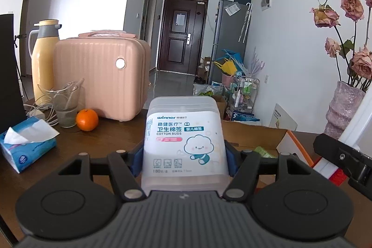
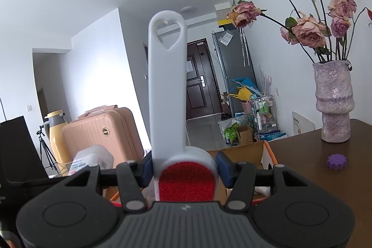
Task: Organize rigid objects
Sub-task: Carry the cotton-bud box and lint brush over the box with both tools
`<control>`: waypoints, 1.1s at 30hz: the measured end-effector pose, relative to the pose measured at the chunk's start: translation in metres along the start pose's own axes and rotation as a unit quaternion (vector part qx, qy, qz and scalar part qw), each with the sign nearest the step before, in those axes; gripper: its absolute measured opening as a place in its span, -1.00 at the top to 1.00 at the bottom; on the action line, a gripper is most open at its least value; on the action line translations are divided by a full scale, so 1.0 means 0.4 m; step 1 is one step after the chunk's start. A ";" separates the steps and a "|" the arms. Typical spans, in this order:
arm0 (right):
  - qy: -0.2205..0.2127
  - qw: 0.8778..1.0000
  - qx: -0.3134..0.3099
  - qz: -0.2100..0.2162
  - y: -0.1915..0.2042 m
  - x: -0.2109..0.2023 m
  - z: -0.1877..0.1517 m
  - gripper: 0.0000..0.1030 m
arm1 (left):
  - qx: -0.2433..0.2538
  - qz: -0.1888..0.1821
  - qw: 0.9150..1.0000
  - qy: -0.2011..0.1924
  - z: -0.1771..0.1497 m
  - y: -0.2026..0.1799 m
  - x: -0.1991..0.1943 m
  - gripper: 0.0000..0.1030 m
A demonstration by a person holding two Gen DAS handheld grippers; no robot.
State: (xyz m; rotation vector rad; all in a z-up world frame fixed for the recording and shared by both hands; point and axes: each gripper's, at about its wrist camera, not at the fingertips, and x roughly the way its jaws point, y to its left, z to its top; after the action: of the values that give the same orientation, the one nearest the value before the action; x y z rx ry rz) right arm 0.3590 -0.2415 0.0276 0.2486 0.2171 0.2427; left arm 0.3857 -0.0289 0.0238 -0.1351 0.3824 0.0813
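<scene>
A: Cotton-bud box [image 1: 183, 143] sits clamped in the left gripper [image 1: 184, 155], held above the surface [image 1: 111, 138].

B: And the right gripper [image 2: 183, 169]?

A: Clamped on the lint brush [image 2: 168, 90] at its red head, handle pointing up.

B: Both probably go in the carton [image 1: 253, 134] just ahead.

A: Then bring each over the opening, lower it level, and let go only once it rests inside; mind the vase [image 2: 333, 104].

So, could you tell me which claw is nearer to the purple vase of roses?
Right. The right claw, holding the lint brush, is nearer the vase; the left claw is farther left.
</scene>
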 end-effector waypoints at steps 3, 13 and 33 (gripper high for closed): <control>-0.001 1.000 0.001 -0.001 -0.007 0.024 0.005 -0.05 | -0.002 -0.001 1.000 0.005 0.004 0.000 0.029 -0.29; -0.005 1.000 0.009 -0.004 -0.029 0.123 0.025 -0.05 | -0.005 -0.001 1.000 0.015 0.028 0.000 0.127 -0.29; 0.015 1.000 0.015 -0.019 -0.078 0.321 0.045 -0.05 | 0.023 -0.006 0.999 0.023 0.064 -0.053 0.323 -0.29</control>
State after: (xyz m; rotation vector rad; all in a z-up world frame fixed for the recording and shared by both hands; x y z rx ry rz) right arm 0.4916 -0.2409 0.0130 0.2704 0.2541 0.2066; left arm 0.5168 -0.0391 0.0011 -0.0930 0.4298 0.0579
